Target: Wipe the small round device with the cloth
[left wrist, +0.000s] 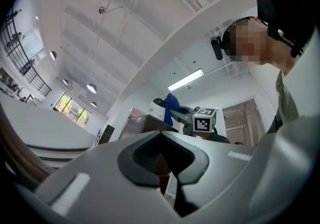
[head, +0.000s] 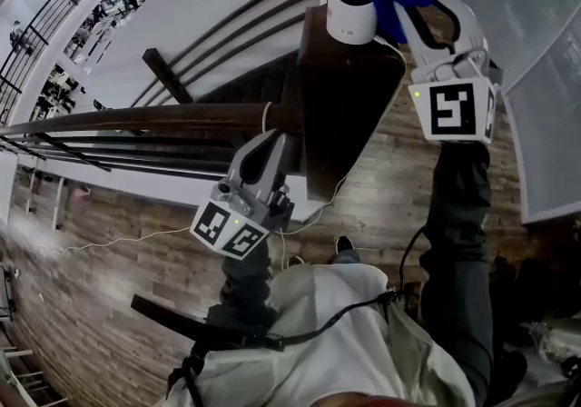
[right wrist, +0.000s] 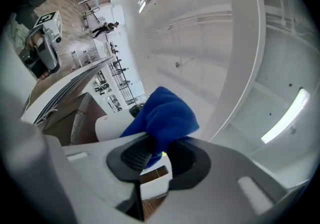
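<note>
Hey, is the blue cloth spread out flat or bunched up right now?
Bunched up. The cloth is a wad pinched in the right hand-held gripper, against the small round device.

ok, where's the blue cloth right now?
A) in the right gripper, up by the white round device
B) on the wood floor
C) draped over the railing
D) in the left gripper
A: the right gripper has its jaws shut on the blue cloth, and the head view shows the cloth against the side of the white round device on top of the dark post.
</note>
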Demonstrator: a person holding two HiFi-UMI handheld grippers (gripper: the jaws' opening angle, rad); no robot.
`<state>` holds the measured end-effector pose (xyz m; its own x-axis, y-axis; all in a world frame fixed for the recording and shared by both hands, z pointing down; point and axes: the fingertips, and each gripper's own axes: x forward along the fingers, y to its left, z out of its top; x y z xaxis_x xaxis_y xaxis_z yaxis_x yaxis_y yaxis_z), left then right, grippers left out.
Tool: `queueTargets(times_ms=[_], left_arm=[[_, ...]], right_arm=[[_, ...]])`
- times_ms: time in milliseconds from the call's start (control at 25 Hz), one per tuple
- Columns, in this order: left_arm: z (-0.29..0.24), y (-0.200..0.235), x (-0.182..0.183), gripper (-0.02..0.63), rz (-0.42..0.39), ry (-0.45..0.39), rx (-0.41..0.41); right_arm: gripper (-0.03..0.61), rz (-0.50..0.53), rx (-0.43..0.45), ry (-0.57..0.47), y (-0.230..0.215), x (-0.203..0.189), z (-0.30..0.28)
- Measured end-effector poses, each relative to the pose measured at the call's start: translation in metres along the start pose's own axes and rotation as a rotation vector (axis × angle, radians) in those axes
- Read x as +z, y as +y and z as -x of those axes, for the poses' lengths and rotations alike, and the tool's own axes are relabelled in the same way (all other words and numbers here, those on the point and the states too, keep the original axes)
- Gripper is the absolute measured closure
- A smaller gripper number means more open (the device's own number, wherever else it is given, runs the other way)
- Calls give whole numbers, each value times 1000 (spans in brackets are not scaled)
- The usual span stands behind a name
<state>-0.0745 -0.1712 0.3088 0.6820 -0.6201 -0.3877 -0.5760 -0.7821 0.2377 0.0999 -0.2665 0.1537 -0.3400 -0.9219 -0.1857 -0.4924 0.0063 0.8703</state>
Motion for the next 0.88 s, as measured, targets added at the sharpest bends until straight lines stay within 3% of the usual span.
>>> queueTargets(times_ms=[120,280,560,680,880], left_arm=[[-2,-3,0,609,3,7,-8],[-5,0,-1,609,4,8,-1],[-10,-4,-3,609,6,13,-2],[-9,-6,-3,609,2,10,11],[-3,-6,-4,609,-2,10,36]], right_arm=[[492,-36,50,-25,20,-2,6],[492,-81,188,-41,33,-3,17],[492,-203,38,-81,-39,6,-8],[492,-222,90,-149,-39,13,-26],[492,-328,165,-119,-6,-11,-21]])
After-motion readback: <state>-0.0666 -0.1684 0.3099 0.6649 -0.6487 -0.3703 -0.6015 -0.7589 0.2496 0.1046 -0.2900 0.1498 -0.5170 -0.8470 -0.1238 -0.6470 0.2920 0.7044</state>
